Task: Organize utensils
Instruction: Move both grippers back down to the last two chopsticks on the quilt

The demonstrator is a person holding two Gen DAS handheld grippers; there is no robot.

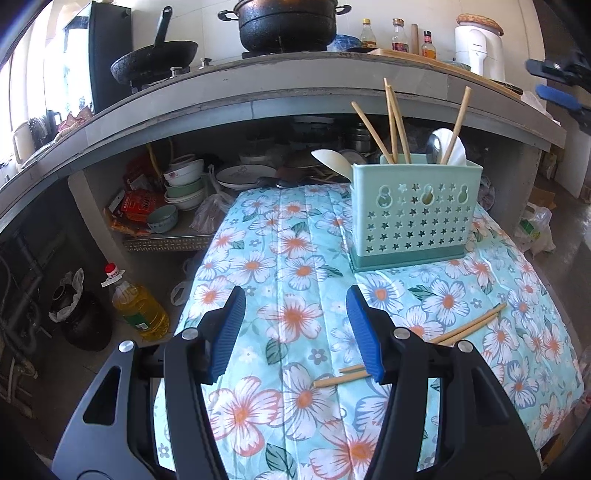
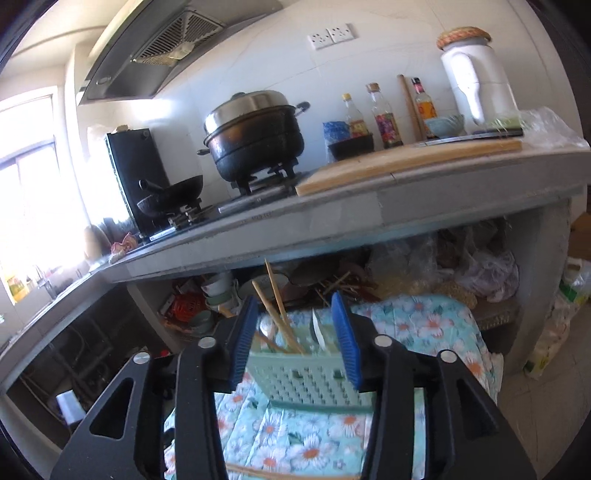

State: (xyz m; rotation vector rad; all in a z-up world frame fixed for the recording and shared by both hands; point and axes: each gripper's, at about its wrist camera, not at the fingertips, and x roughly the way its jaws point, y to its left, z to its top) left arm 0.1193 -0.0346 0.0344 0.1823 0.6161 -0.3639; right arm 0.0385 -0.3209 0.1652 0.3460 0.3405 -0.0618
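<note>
So the mint green utensil caddy [image 1: 415, 210] with the star-shaped cutouts sits upright toward the far end of the bench, which is covered in a flowery blue cloth [image 1: 295, 258]. Four wooden chopsticks [image 1: 395, 122] stick up out of it at various angles, plus a white spoon [image 1: 452, 146] in the right part and another white spoon [image 1: 328, 158] leaning out over the left edge.

Two more chopsticks [image 1: 469, 326] lie flat on the cloth, near side of the caddy and off to the right. They run diagonally, and the right finger of the left hand-held gripper [image 1: 295, 332] hides their middle in the left wrist view, so the ends poke out either side of it.

The left hand-held gripper hovers above the cloth with its blue pads roughly half apart and nothing between them. The right hand-held gripper [image 2: 294, 339] is up above the caddy, pads also parted about halfway, not clamping anything; the caddy's rim and the standing chopsticks just show through the gap behind them. You can also spot its blue tips at the top right corner of the left wrist view.

Behind everything there's a concrete counter [image 1: 332, 74] with a black pot [image 1: 286, 26] and a wok [image 1: 155, 61] on the stove.
</note>
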